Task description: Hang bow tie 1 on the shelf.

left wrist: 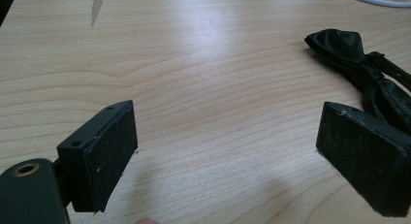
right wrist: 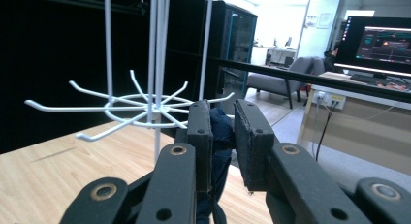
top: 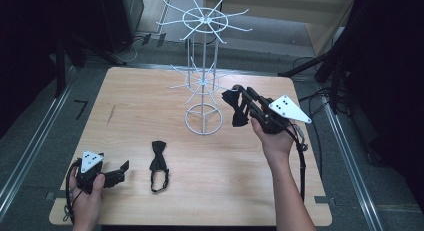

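Note:
A white wire display stand (top: 203, 71) with two tiers of radiating hooks rises from the back middle of the wooden table (top: 150, 101). My right gripper (top: 237, 93) is lifted beside the lower hooks (right wrist: 121, 110), shut on a black bow tie (top: 236, 107) that hangs between its jaws; the dark cloth (right wrist: 220, 136) shows between them in the right gripper view. A second black bow tie (top: 159, 163) lies flat on the table near the front, its strap looped toward me. My left gripper (top: 122, 169) rests low at the front left, open, with that bow tie (left wrist: 361, 69) just to its right.
The stand's round wire base (top: 203, 119) sits on the table centre. Dark frame posts and cables (top: 320, 96) surround the table on the floor. A small dark mark (left wrist: 97, 6) stains the wood at the left.

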`<state>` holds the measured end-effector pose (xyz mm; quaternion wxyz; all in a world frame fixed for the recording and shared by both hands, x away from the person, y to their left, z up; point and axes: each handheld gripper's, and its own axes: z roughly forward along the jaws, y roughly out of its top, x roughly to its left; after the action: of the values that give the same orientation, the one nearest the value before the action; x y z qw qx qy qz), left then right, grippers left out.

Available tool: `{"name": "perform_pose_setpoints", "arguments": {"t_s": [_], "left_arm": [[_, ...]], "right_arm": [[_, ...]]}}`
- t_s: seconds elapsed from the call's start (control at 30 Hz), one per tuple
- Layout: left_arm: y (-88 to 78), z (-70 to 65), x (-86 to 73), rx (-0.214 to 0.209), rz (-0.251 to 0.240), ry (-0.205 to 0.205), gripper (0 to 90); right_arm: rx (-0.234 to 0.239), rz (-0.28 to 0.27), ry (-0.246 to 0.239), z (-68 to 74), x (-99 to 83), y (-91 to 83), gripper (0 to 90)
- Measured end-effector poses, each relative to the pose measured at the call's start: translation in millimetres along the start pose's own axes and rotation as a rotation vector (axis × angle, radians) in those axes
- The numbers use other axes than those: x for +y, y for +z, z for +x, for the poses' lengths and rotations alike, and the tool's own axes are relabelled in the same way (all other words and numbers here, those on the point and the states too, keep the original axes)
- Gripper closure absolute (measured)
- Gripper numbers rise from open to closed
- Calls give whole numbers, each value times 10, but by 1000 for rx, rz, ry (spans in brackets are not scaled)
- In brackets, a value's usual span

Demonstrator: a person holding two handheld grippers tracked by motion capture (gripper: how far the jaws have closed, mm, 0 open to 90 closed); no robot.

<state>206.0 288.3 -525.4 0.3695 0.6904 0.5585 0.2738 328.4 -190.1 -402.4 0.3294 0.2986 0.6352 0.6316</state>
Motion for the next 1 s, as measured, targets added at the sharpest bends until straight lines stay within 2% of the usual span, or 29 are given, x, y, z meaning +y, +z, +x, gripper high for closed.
{"name": "perform_pose_setpoints", "arguments": {"t_s": [0.07, 0.1, 0.13, 0.17, 0.2, 0.23, 0.53, 0.57, 0.67, 0.8, 1.0], "left_arm": [[0, 1, -1, -2, -3, 0, 85], [0, 0, -1, -1, -2, 0, 85], [0, 0, 0, 0, -1, 0, 85], [3, -3, 0, 2, -2, -1, 85], [3, -3, 0, 2, -2, -1, 85], [3, -5, 1, 4, 3, 2, 85], [1, -1, -2, 0, -3, 1, 85], [-2, 2, -1, -1, -1, 2, 85], [-1, 2, -1, -1, -1, 1, 85], [-1, 2, 0, 0, 1, 2, 85], [2, -1, 0, 1, 1, 1, 85]], "right_arm": [[0, 5, -1, 0, -11, -42, 790], [-20, 31, 6, -7, -37, -70, 790], [-20, 31, 6, -7, -37, -70, 790], [-51, 58, 19, -18, -60, -78, 792], [-51, 58, 19, -18, -60, -78, 792], [-79, 71, 39, -21, -63, -68, 793], [-133, 71, 29, 45, 34, 43, 793], [-158, 76, 30, 39, 42, 70, 793], [-180, 94, 33, 27, 32, 134, 793], [-181, 92, 42, 43, 24, 172, 793], [-156, 93, 39, 108, 24, 172, 791]]}}
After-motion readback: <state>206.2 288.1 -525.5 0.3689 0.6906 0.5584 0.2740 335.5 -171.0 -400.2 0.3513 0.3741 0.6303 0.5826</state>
